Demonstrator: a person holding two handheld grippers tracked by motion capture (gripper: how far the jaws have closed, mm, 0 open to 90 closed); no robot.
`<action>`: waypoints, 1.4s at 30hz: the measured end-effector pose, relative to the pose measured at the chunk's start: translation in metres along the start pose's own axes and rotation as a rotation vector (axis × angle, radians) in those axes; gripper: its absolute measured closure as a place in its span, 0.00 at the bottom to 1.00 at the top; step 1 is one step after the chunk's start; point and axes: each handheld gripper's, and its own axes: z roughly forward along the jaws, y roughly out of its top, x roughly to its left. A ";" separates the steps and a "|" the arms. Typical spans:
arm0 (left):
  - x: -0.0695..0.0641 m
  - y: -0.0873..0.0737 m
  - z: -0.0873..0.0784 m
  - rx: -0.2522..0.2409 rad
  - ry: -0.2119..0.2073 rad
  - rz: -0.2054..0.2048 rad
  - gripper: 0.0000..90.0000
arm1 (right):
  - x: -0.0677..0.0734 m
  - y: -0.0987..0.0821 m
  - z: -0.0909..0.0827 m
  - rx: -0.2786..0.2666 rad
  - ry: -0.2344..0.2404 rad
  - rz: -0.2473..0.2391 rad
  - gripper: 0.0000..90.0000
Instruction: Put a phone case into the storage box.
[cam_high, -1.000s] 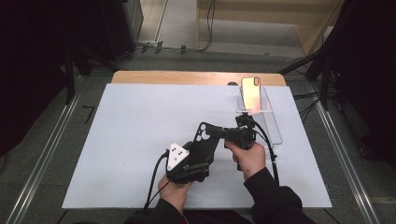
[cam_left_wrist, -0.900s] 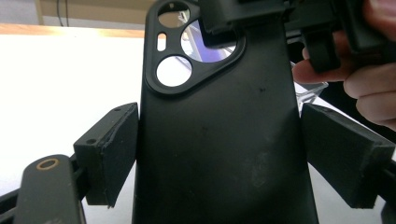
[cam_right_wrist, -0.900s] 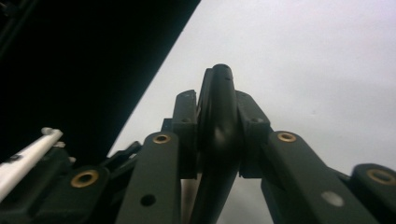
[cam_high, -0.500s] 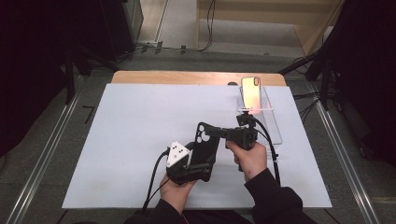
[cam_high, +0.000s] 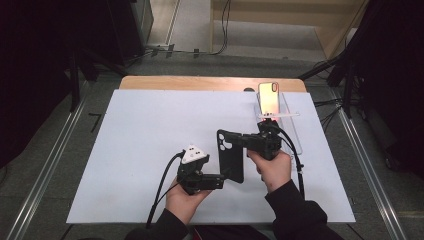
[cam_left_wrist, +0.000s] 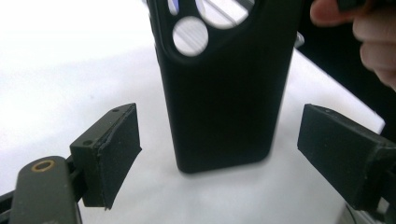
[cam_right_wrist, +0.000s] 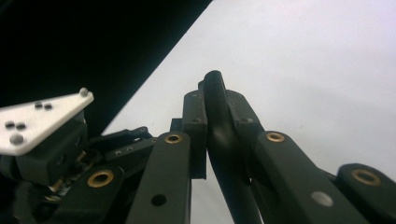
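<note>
While clamped — black phone case (cam_high: 231, 155) upright

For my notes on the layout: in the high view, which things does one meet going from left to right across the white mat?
left gripper → black phone case → right gripper → phone on the clear stand.

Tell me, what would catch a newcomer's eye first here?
Probably the black phone case held up over the middle of the white table, pinched by the right gripper while the left gripper waits open around its lower end. Next, the phone standing on a clear stand at the far right.
</note>
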 end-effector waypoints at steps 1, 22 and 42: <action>0.000 0.001 -0.001 0.008 -0.005 0.010 0.15 | 0.001 0.000 0.000 -0.003 -0.016 -0.027 0.87; 0.022 0.025 -0.016 0.111 -0.088 0.104 0.18 | 0.014 -0.009 -0.008 0.026 0.005 -0.293 0.87; 0.046 0.043 -0.024 0.097 -0.259 0.166 0.34 | 0.004 -0.012 -0.012 0.075 0.150 -0.296 0.87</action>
